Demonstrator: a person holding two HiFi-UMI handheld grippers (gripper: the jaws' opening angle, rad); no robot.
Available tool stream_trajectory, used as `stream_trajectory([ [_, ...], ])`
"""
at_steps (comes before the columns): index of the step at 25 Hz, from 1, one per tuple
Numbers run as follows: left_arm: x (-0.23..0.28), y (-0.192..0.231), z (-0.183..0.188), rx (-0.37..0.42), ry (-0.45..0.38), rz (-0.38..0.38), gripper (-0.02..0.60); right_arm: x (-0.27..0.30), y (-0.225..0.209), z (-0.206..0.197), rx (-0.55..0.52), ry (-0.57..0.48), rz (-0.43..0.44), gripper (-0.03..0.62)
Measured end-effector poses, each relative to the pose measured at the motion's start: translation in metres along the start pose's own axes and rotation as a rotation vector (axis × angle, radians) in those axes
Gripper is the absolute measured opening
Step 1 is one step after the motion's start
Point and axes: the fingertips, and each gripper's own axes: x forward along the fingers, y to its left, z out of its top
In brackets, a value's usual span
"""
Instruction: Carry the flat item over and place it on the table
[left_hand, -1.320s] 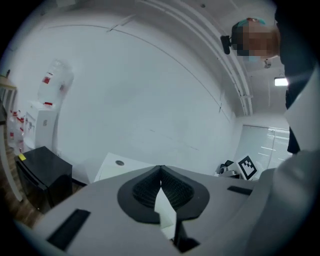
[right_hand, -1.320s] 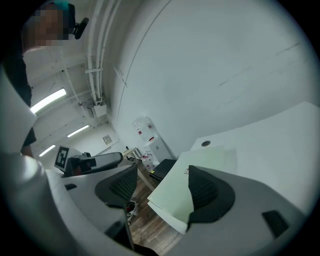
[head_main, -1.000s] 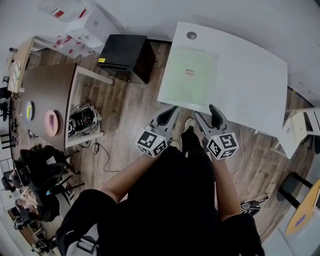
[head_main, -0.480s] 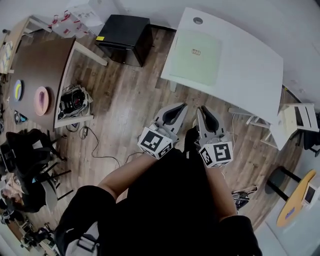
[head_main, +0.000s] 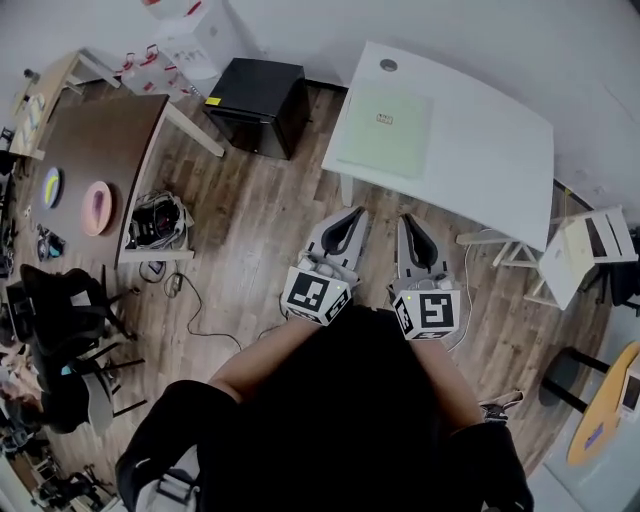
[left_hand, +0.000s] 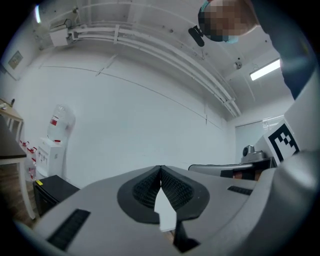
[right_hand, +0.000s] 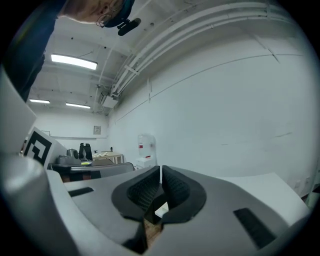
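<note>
Though thin, pale green rectangular sheet (head_main: 385, 130) on white table (head_main: 490, 150)

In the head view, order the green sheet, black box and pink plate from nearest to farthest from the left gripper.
1. Green sheet, ahead of the left gripper, on the white table.
2. Black box, on the floor, left.
3. Pink plate, on the brown table, far left.

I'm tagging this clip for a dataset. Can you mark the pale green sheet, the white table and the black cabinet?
pale green sheet (head_main: 385, 140): head view, middle of the sheet.
white table (head_main: 485, 150): head view, bare top right of the sheet.
black cabinet (head_main: 255, 92): head view, its top face.
</note>
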Motion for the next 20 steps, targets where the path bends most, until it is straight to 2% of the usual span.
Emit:
stream_trajectory([
  [3,0.003,-0.019,0.002,0.038,-0.013,-0.033,0.014,-0.017,-0.009,-0.001,0.022,-0.015,-0.029,0.040],
  [11,0.022,-0.064,-0.003,0.111,-0.020,-0.082,0.014,-0.052,-0.030,-0.005,-0.016,-0.040,-0.112,0.040],
  [15,0.026,-0.072,-0.001,0.133,-0.017,-0.097,0.014,-0.056,-0.041,0.000,-0.005,-0.058,-0.145,0.040],
  [20,0.023,-0.071,-0.002,0.141,-0.003,-0.112,0.014,-0.052,-0.036,0.001,-0.005,-0.068,-0.144,0.037],
])
